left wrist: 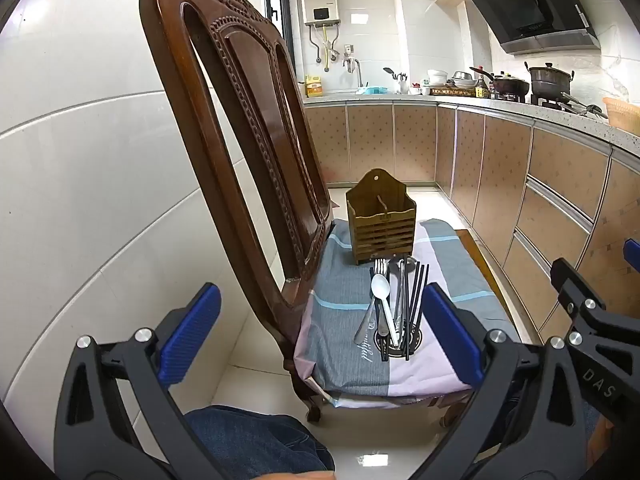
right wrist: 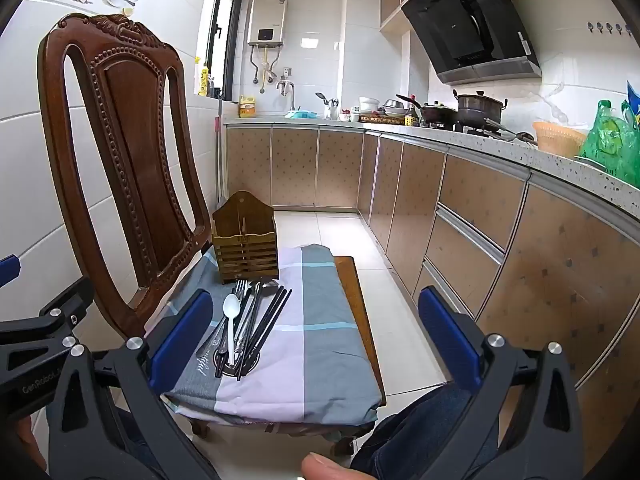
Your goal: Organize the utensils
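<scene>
A pile of utensils lies on the cloth-covered chair seat (left wrist: 348, 280) (right wrist: 312, 320): a white plastic spoon (left wrist: 381, 290) (right wrist: 231, 306), metal forks (left wrist: 380, 268) (right wrist: 239, 288), metal spoons and black chopsticks (left wrist: 416, 300) (right wrist: 268, 324). Behind them stands a slatted wooden utensil holder (left wrist: 381, 226) (right wrist: 245, 244), with nothing showing inside it. My left gripper (left wrist: 320, 340) hangs open in front of the seat, nothing between its blue pads (left wrist: 190, 336). My right gripper (right wrist: 316, 336) is open too, above the seat's front, holding nothing.
The carved wooden chair back (left wrist: 240, 120) (right wrist: 120, 140) rises on the left against the tiled wall. Kitchen cabinets (left wrist: 540, 200) (right wrist: 480, 220) run along the right, with pots on the counter. A person's jeans-clad knees (left wrist: 256, 440) (right wrist: 432, 432) and a thumb (right wrist: 324, 468) are below.
</scene>
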Motion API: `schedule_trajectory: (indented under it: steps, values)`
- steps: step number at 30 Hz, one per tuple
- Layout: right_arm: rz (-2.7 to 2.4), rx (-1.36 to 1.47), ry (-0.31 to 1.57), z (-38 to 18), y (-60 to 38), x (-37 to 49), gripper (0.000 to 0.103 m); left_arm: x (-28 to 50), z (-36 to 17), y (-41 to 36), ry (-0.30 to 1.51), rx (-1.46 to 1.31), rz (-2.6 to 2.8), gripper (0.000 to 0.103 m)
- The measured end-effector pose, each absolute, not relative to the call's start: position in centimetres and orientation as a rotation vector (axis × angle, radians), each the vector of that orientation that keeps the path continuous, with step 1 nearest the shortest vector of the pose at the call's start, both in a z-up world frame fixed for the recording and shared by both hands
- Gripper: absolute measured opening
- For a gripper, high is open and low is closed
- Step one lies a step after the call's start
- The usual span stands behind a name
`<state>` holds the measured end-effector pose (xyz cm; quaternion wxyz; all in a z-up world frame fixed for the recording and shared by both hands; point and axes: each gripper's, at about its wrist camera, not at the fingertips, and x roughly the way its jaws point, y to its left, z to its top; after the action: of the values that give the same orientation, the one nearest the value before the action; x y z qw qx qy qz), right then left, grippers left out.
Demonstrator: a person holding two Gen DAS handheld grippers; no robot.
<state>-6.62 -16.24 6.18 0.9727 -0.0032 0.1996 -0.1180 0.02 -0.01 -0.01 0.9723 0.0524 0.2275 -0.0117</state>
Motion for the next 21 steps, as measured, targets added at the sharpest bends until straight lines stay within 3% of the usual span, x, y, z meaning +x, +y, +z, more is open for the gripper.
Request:
schedule_trajectory:
  steps: [21]
  values:
    - [-0.238, -0.005, 0.403, 6.21, -16.28, -6.48, 0.101, 0.00, -0.01, 0.01, 0.458, 0.106, -0.023, 0.099]
